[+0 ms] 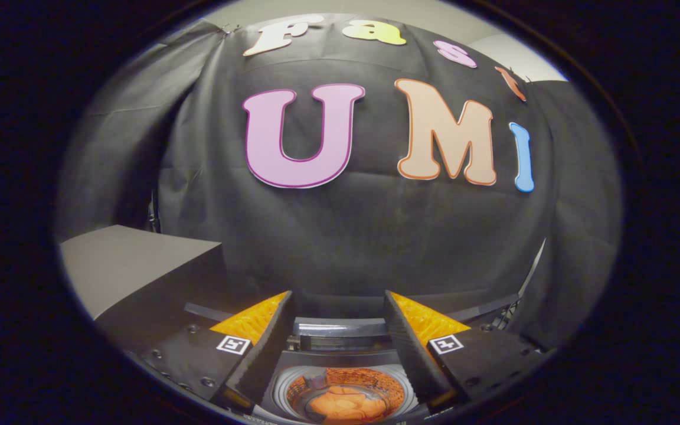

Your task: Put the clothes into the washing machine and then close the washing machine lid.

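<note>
Hand-held gripper [339, 330] above washing machine [340, 378], fingers apart, empty. Orange clothes [343, 404] already in drum, below and between fingers. Lid [340, 326] raised beyond fingertips; closing remains.

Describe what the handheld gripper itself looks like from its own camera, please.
The gripper has two wedge-shaped fingers that taper forward, their facing inner sides finely ribbed. Behind each finger sits a dark flat plate with screw heads, and each plate carries a small square black-and-white marker. The fingers stand apart with nothing between them, above the open washing machine drum with orange clothes inside.
</note>
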Available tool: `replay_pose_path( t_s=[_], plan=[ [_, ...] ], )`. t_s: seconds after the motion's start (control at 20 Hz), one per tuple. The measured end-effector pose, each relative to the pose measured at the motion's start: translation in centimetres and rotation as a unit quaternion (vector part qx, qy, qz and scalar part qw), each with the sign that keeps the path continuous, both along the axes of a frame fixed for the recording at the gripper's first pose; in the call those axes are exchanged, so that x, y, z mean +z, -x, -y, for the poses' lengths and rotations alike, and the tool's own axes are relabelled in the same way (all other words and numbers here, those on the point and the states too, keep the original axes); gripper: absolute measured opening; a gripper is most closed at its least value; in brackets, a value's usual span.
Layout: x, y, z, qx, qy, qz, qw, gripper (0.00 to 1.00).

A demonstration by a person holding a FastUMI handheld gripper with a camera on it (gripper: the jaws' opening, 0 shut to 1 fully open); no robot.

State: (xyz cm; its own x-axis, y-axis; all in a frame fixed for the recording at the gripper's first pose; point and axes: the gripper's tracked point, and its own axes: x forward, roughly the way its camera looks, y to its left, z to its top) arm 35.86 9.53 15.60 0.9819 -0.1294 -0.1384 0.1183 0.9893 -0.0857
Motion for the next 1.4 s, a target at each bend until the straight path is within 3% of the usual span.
replay_pose_path(
  t_s=[0.2, 0.7, 0.85, 1.0, 1.4],
  plan=[
    [-1.6, 2.3, -0.2, 0.007, 0.022, -0.008, 1.0, 0.94],
    [-2.2, 4.6, 0.3, 0.016, 0.003, -0.002, 1.0, 0.95],
    [-1.9, 5.9, 0.3, 0.037, 0.003, 0.012, 0.999, 0.95],
    [-1.4, 8.0, 0.4, 0.064, 0.012, 0.034, 0.997, 0.95],
    [-2.6, 15.6, 3.0, 0.081, -0.001, 0.076, 0.994, 0.96]
  ],
)
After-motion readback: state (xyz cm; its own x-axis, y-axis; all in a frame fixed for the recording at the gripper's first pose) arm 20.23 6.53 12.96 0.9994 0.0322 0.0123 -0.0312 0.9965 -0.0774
